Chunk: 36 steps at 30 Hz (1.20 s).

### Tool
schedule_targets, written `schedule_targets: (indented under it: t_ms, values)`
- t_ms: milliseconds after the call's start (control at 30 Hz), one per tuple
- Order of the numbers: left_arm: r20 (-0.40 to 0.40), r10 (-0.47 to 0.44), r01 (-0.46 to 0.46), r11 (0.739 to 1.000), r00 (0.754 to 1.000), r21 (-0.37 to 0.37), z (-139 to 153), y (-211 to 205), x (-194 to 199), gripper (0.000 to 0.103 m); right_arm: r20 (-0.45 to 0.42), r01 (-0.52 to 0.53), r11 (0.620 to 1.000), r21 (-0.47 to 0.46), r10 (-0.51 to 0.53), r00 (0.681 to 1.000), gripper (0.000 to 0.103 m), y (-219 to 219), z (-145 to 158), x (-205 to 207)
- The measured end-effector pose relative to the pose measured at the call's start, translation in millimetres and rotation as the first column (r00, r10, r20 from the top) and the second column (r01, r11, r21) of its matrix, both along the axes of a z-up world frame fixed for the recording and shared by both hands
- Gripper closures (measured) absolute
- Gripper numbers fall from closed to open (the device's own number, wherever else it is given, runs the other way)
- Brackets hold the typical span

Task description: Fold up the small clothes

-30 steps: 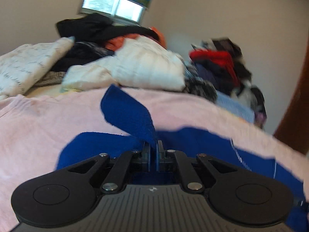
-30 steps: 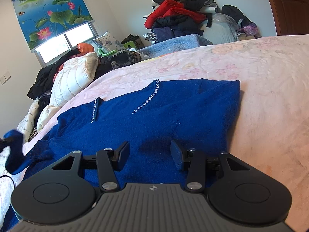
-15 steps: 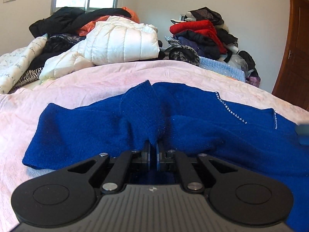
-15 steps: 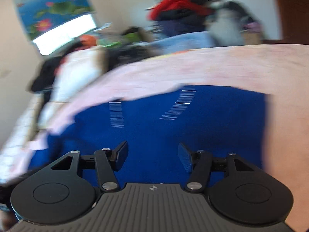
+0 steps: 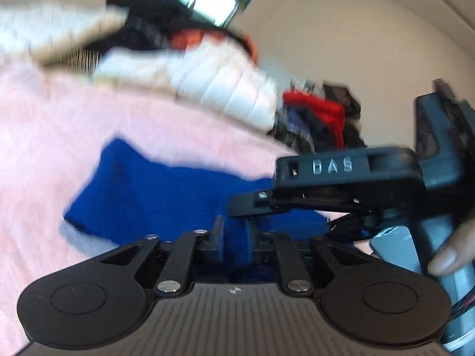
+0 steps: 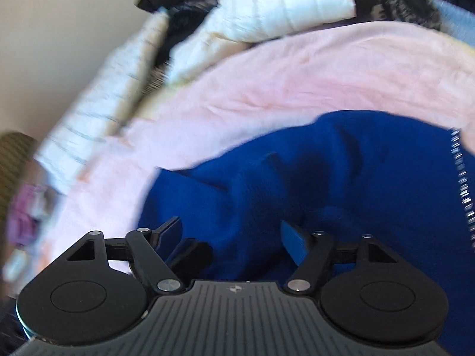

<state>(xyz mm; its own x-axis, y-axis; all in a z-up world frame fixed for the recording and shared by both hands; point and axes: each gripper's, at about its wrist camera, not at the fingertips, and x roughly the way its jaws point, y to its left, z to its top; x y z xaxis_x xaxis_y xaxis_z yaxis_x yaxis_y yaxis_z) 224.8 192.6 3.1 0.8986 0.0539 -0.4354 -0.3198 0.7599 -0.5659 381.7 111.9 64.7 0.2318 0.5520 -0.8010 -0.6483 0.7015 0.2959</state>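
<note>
Fold looks maybe halfway imo: blue sweater [image 6: 341, 178] lies on the pink bed [image 6: 297, 80], lower center of both views, w/ a sleeve part laid over the body, rest not squared up yet. Left gripper [image 5: 234, 237] fingers are opening, blue knit between them, no longer clamped. Right gripper [image 6: 231, 237] fingers spread and opening wider, nothing pinched, sweater just below. Both pics are blurry; sweater's right edge is cut off, and the right gripper blocks part of the left view, so can't tell the hem.

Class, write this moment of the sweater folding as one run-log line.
left hand-held gripper: opening, blue sweater fabric between jaws | right hand-held gripper: opening, over sweater, nothing gripped | surface: pink bedspread
</note>
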Motion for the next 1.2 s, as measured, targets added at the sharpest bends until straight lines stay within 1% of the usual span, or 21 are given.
schedule_targets:
  t_ms: [33,67,100,167,200,233,267,367,400,467,567,600,633,667,700,733,833,967,1000,1167,1200]
  values:
    - [-0.038,0.003,-0.005,0.998,0.999,-0.061,-7,8,5,0.074,0.097,0.007,0.996,-0.093,0.002,0.995,0.034,3,-2,-5]
    - [-0.027,0.004,-0.007,0.993,1.0,-0.121,-13,16,5,0.074,0.214,0.025,0.98,-0.198,0.018,0.977,0.033,3,-2,-10]
    - [-0.006,0.003,-0.004,0.984,1.0,-0.177,-18,23,4,0.074,0.319,0.053,0.961,-0.27,0.037,0.947,0.029,0,-2,-14]
    - [0.013,0.006,-0.003,0.975,1.0,-0.223,-22,28,2,0.074,0.427,0.112,0.943,-0.313,0.035,0.904,0.03,-13,2,-17]
    - [0.01,0.006,-0.004,0.977,1.0,-0.213,-21,26,2,0.074,0.459,0.15,0.933,-0.328,0.019,0.888,0.029,-20,4,-17]
    - [0.007,0.006,-0.004,0.979,1.0,-0.202,-20,24,3,0.072,0.477,0.167,0.933,-0.32,0.006,0.879,0.029,-25,6,-18]
    - [0.013,0.003,0.0,0.979,1.0,-0.203,-20,23,3,0.069,0.47,0.157,0.945,-0.288,-0.004,0.883,0.029,-33,10,-19]
    - [0.036,-0.004,0.012,0.97,0.999,-0.241,-23,29,2,0.067,0.341,0.149,0.98,-0.129,-0.097,0.935,0.029,-52,23,-13]
    - [0.039,-0.003,0.013,0.968,0.999,-0.249,-23,30,2,0.067,0.284,0.149,0.986,-0.077,-0.122,0.951,0.029,-58,26,-9]
    - [0.037,-0.003,0.012,0.97,0.999,-0.242,-23,29,3,0.067,0.201,0.17,0.985,-0.023,-0.162,0.966,0.029,-69,25,-1]
    - [0.032,-0.002,0.009,0.974,0.999,-0.227,-22,28,2,0.067,0.094,0.215,0.976,-0.039,-0.21,0.973,0.028,-84,9,15]
    - [0.033,-0.002,0.01,0.974,0.999,-0.228,-22,28,2,0.067,0.04,0.234,0.972,-0.034,-0.232,0.972,0.032,-90,1,19]
    - [0.034,-0.002,0.009,0.974,0.999,-0.228,-22,28,2,0.066,-0.027,0.251,0.968,-0.011,-0.252,0.967,0.036,-96,-6,23]
    - [0.034,-0.001,0.009,0.974,0.999,-0.228,-22,28,1,0.066,-0.116,0.254,0.966,0.048,-0.247,0.962,0.037,-103,-13,25]
    - [0.034,-0.001,0.009,0.974,0.999,-0.226,-22,28,1,0.066,-0.175,0.257,0.96,0.11,-0.236,0.956,0.037,-108,-17,23]
    - [0.034,-0.001,0.009,0.974,0.999,-0.225,-22,27,1,0.066,-0.205,0.266,0.951,0.158,-0.232,0.951,0.038,-113,-18,23]
    - [0.036,-0.003,0.011,0.975,0.999,-0.22,-22,27,2,0.065,-0.266,0.282,0.925,0.254,-0.214,0.94,0.038,-118,-18,24]
    - [0.038,-0.006,0.014,0.977,0.999,-0.213,-22,26,2,0.063,-0.283,0.274,0.942,0.195,-0.213,0.935,0.038,-109,-25,33]
    - [0.038,-0.006,0.014,0.977,0.999,-0.213,-22,27,2,0.063,-0.299,0.279,0.939,0.201,-0.212,0.93,0.039,-108,-28,35]
    - [0.037,-0.006,0.014,0.977,0.999,-0.212,-22,27,2,0.062,-0.355,0.243,0.897,0.37,-0.105,0.929,0.037,-112,-23,31]
    - [0.038,-0.006,0.014,0.977,0.999,-0.213,-22,27,2,0.062,-0.361,0.238,0.9,0.364,-0.099,0.927,0.036,-109,-24,32]
